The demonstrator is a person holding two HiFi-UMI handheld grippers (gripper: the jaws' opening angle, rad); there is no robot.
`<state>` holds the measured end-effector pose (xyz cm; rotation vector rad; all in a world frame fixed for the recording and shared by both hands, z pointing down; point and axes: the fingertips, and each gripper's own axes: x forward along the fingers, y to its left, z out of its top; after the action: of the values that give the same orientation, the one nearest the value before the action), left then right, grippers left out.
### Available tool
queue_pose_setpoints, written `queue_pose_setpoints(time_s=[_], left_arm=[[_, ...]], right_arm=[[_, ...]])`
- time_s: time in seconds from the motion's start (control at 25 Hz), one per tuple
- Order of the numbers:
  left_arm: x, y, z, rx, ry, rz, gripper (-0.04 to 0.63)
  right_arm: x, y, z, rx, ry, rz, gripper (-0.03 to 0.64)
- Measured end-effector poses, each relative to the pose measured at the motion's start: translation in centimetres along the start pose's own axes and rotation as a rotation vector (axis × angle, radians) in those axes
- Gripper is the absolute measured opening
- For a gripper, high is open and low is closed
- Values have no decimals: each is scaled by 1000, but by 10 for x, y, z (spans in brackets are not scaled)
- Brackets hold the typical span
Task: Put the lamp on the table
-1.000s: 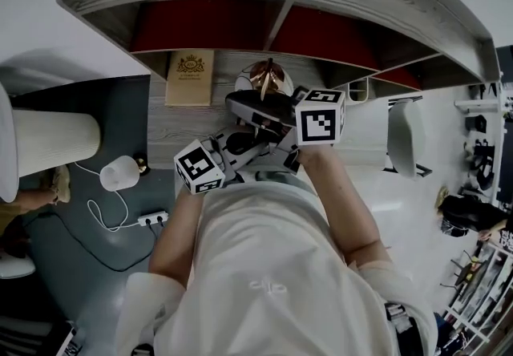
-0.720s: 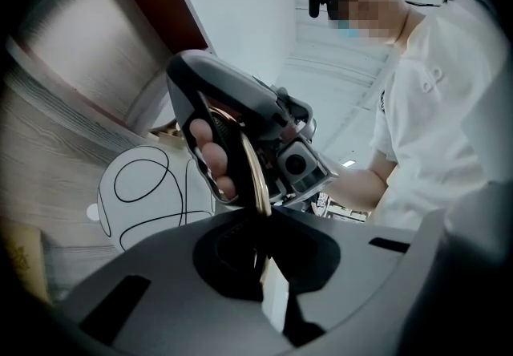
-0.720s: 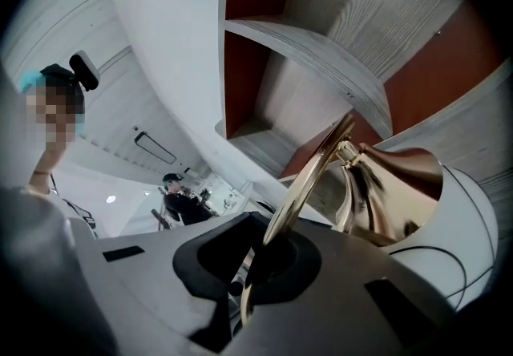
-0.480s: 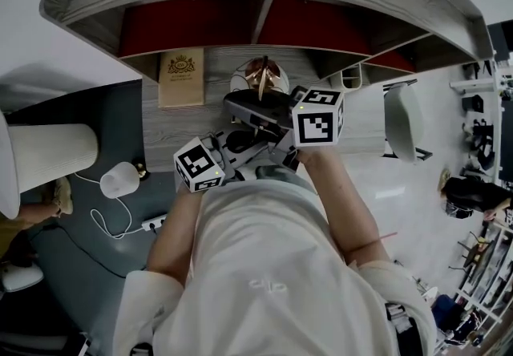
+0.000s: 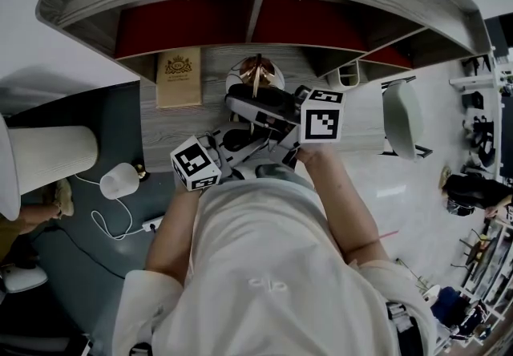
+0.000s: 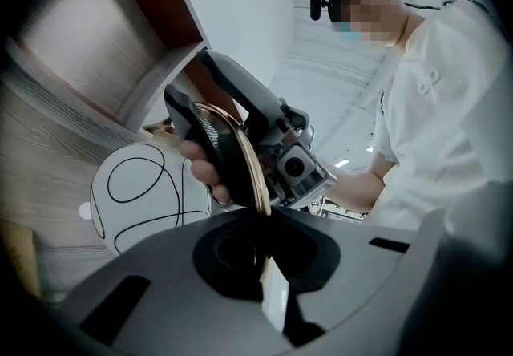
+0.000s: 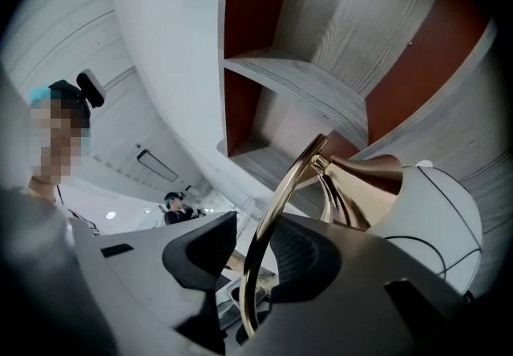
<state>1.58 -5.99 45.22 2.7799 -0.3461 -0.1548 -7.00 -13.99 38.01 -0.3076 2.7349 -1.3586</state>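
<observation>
Since the lamp (image 5: 255,74) has barely shifted over the last second, I judge placement near but unfinished. Its white globe (image 6: 144,194) sits just beyond both tongs, over the counter (image 5: 164,126). The right tongs (image 7: 255,266) clamp its gold hoop (image 7: 276,202); the left tongs (image 6: 260,254) pinch the hoop's lower end. Base contact: cannot tell.

Left claw (image 6: 260,250) and right claw (image 7: 250,266) both clamped, close together.

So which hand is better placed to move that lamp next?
Probably the right tool: the lamp's gold handle runs between its jaws near the top; the left tool sits further down.
</observation>
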Motion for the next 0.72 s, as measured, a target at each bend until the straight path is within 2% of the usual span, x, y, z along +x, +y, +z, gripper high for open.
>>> queue_pose_setpoints(time_s=[0.04, 0.2, 0.4, 0.72], left_arm=[[1, -1, 0, 1, 0, -1, 14], [4, -3, 0, -1, -4, -5, 14], [6, -6, 1, -2, -13, -4, 15], [-5, 0, 4, 8, -23, 29, 15]], right_arm=[[-2, 1, 0, -6, 1, -1, 137], [-4, -4, -4, -57, 45, -66, 37], [2, -5, -10, -102, 110, -102, 35], [14, -3, -10, -110, 108, -79, 31]])
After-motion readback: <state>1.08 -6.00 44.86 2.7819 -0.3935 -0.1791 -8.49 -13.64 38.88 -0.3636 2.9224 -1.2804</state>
